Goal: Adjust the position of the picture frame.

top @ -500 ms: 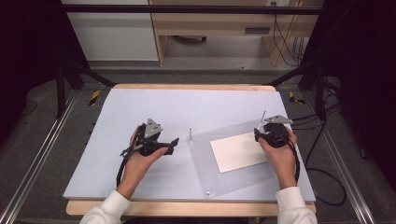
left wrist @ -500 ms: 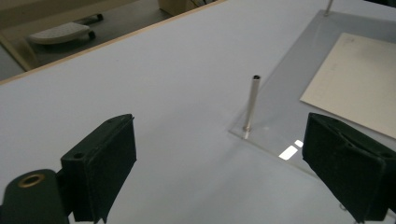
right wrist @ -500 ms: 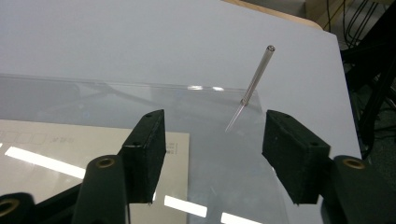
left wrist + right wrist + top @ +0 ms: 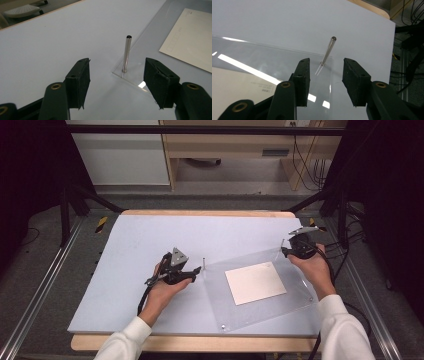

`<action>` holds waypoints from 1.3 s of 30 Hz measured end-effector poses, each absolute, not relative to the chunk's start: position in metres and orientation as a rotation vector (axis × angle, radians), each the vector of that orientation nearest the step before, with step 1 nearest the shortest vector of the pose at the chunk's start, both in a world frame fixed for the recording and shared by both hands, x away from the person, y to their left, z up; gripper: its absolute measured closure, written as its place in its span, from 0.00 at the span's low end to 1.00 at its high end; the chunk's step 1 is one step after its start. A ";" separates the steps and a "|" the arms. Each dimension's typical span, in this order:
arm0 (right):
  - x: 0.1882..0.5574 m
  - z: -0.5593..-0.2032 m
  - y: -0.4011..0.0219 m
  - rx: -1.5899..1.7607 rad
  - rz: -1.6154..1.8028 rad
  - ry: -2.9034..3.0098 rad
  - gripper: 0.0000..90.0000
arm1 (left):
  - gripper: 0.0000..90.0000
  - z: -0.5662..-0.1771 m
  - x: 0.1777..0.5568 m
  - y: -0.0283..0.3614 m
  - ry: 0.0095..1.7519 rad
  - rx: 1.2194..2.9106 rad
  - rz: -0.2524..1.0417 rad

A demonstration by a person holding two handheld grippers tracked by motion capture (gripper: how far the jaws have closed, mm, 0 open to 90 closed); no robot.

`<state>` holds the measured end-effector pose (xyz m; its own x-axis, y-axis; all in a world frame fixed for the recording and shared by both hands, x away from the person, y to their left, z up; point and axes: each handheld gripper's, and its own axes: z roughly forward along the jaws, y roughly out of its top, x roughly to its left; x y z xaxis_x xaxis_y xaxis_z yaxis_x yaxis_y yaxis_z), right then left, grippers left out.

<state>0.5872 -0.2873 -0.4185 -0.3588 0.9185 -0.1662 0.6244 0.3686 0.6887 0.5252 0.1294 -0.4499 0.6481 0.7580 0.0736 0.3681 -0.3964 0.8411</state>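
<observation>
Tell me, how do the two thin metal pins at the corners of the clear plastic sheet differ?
The thin metal pin by the left gripper stands upright at the clear plastic sheet's left corner; the pin by the right gripper stands at the far right corner and looks tilted in the right gripper view. Both are slim, silvery, and sit ahead of open jaws, touched by neither.

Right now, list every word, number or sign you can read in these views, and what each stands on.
No text can be read.
Card: a faint row of small printed boxes near its edge, no characters legible.
Card, right gripper view: a short printed line, too small and blurred to read.
</observation>
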 end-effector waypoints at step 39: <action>0.637 -0.467 -0.289 1.446 0.817 2.084 0.95 | 0.71 -0.473 0.539 0.099 0.978 1.981 0.598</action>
<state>0.6374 -0.2889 -0.4675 -0.3325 0.9420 -0.0448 0.6608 0.2665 0.7017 0.5388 0.0992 -0.4726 0.5839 0.8101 0.0534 0.4162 -0.3551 0.8370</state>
